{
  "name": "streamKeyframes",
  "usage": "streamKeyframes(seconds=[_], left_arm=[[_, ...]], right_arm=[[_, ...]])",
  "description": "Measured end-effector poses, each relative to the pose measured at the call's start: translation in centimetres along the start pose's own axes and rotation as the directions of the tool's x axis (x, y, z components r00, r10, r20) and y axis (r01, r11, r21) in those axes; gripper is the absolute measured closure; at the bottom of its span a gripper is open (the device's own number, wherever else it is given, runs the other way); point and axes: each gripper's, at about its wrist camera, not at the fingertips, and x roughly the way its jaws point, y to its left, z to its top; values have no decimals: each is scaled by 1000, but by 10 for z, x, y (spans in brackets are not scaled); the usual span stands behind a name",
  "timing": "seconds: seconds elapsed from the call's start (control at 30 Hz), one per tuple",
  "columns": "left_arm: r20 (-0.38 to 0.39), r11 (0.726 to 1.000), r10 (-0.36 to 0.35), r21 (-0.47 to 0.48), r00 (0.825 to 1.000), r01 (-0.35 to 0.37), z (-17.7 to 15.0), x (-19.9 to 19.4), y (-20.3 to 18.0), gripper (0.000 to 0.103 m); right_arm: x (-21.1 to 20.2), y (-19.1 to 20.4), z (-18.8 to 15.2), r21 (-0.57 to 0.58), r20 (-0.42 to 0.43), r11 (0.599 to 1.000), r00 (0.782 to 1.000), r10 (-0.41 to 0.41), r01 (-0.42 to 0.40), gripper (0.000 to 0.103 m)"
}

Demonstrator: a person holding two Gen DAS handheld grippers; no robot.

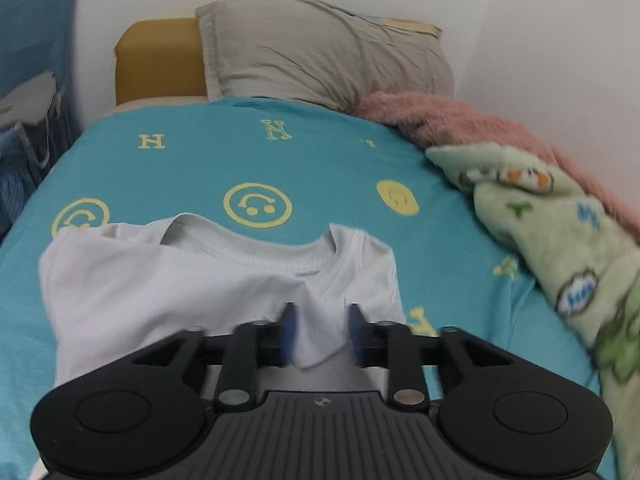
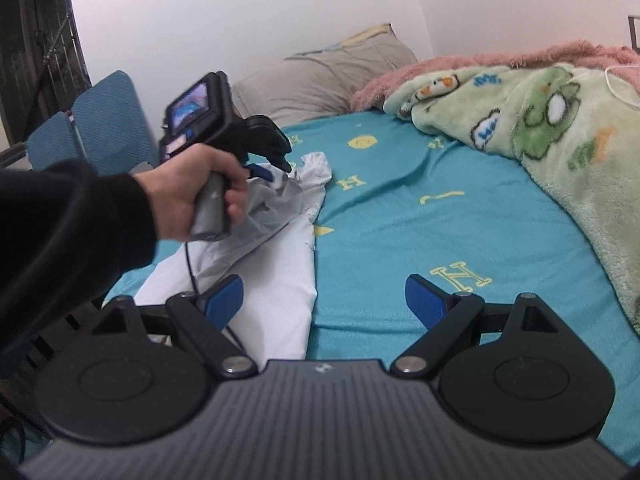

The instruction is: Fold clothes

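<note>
The white T-shirt (image 1: 168, 280) lies partly folded on the bed's teal sheet (image 1: 320, 160), and a fold of its soft cotton sits between the half-open blue pads of the left gripper (image 1: 322, 334); whether they pinch it is unclear. The right gripper (image 2: 324, 304) hangs wide and empty over the shirt's edge. A fluffy green blanket (image 2: 560, 128) lies beside, a grey pillow (image 1: 320, 52) behind.

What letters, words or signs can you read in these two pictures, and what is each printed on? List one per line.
"H": yellow letters printed on the blue bedsheet, for example and.
Smiley faces, no words: also on the bedsheet.
Blue writing on the green blanket: too blurred to read.
The white shirt: no print visible.
</note>
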Motion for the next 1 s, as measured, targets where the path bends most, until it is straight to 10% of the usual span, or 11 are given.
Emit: streamKeyframes(seconds=[0.37,0.6,1.0], left_arm=[[57,999,-8,-51,998,11,-93,-211,25,31],[-113,994,27,-102,993,-38,-186,-327,58,31],[-324,968,133,-162,937,-193,-254,-370,141,37]], right_arm=[[-19,3,10,-21,90,999,995,32,-30,14],[-47,15,13,-79,112,996,992,52,-43,14],[-79,25,-4,-93,-21,995,999,34,-36,14]])
